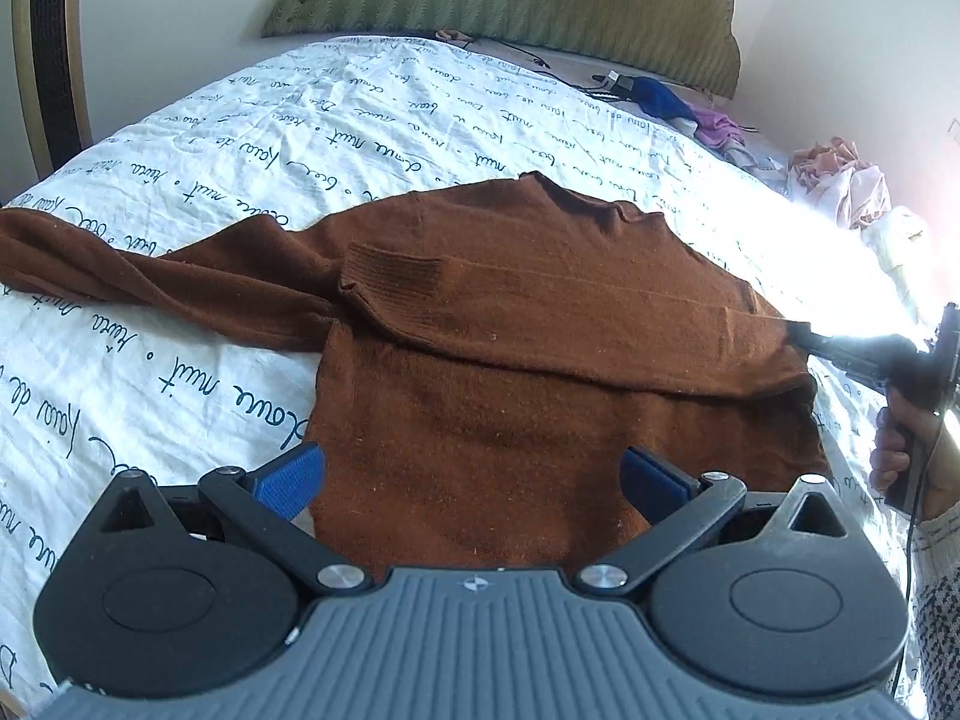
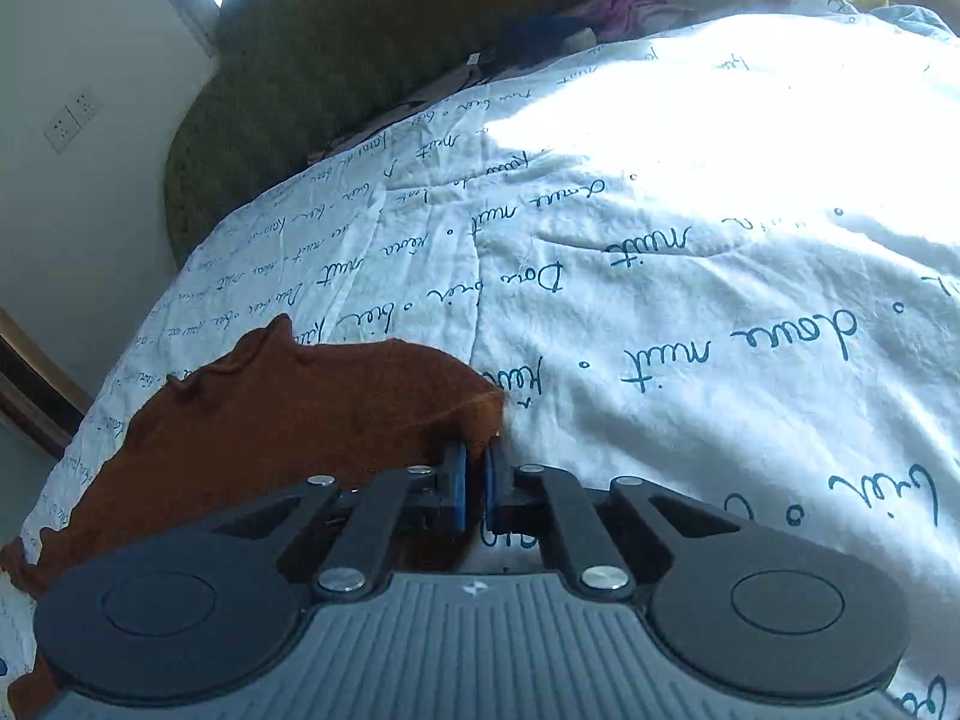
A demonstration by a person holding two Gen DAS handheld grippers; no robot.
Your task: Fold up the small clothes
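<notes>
Blue pads [image 2: 459, 489] of the right gripper [image 2: 476, 489] are clenching the near right edge of one brown sweater [image 1: 540, 324], soft, limp knit best pinched at hems and cuffs, lying mid-bedsheet [image 1: 240, 138], while the left gripper [image 1: 474, 474] is hovering released above its hem.

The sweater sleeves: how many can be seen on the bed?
2. One sleeve lies folded across the sweater chest; the other sleeve stretches out flat to the left on the sheet.
</notes>
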